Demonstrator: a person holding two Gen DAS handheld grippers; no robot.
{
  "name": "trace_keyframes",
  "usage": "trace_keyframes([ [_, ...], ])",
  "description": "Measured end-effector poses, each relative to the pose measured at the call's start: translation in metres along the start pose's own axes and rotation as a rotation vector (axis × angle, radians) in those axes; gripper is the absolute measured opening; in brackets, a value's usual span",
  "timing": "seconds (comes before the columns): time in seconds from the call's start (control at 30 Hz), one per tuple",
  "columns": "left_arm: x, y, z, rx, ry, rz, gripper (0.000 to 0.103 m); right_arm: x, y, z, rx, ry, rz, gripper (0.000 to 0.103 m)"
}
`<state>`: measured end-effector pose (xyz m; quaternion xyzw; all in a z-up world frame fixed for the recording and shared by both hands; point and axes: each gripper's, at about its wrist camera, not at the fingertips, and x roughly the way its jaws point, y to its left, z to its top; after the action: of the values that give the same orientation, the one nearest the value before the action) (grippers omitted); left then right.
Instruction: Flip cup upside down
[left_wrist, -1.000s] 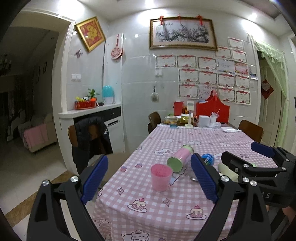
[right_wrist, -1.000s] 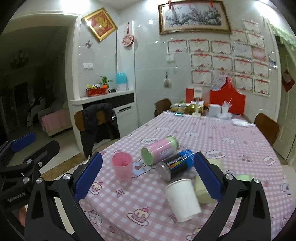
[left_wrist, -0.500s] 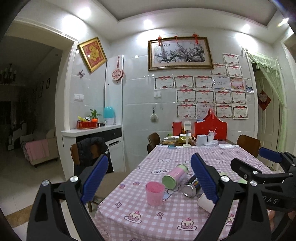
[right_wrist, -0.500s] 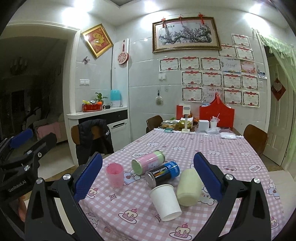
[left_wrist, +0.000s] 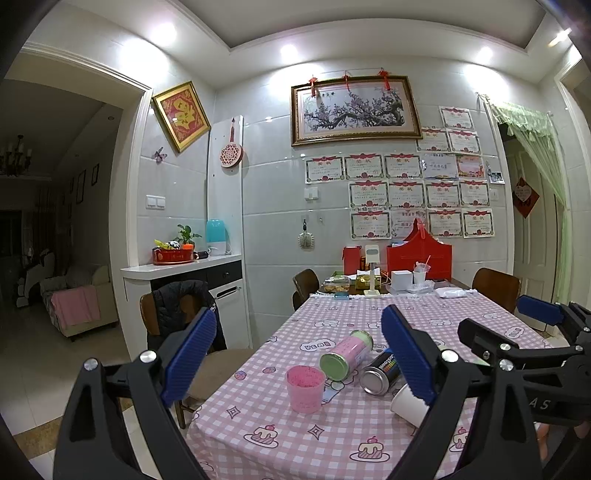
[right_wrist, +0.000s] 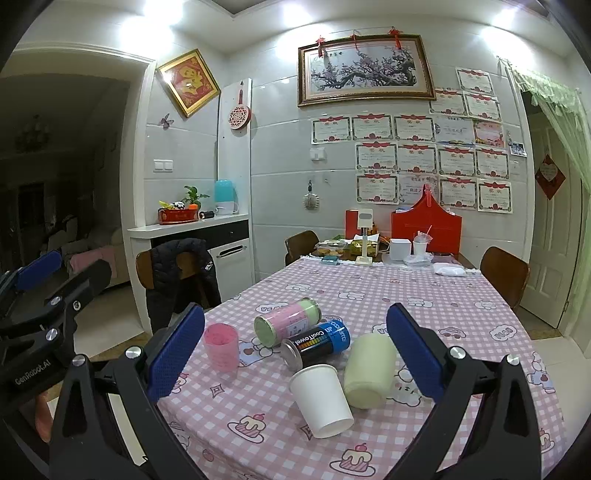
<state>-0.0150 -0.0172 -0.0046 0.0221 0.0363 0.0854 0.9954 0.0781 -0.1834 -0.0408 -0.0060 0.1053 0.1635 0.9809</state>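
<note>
Standing upright between both wide-spread, empty grippers' fingers: pink cup (left_wrist: 305, 387), well beyond.

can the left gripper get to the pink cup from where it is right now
Probably yes. The left gripper is open and the upright pink cup stands alone near the table's edge, straight ahead, with the cans behind it.

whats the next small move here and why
Probably ease the right gripper forward and down toward the upright white paper cup. That gripper is open and empty, held back above the pink checked tablecloth, and the cup stands mouth up, nearest to it, between its fingers in the right wrist view.
</note>
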Motion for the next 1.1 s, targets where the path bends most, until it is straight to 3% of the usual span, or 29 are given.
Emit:
trace_keyframes([
  [1.1, 0.0003, 0.0012, 0.0026, 0.013, -0.012, 0.013, 0.090, 0.0003, -0.0009, -0.0020, 0.003, 0.003, -0.001, 0.095],
])
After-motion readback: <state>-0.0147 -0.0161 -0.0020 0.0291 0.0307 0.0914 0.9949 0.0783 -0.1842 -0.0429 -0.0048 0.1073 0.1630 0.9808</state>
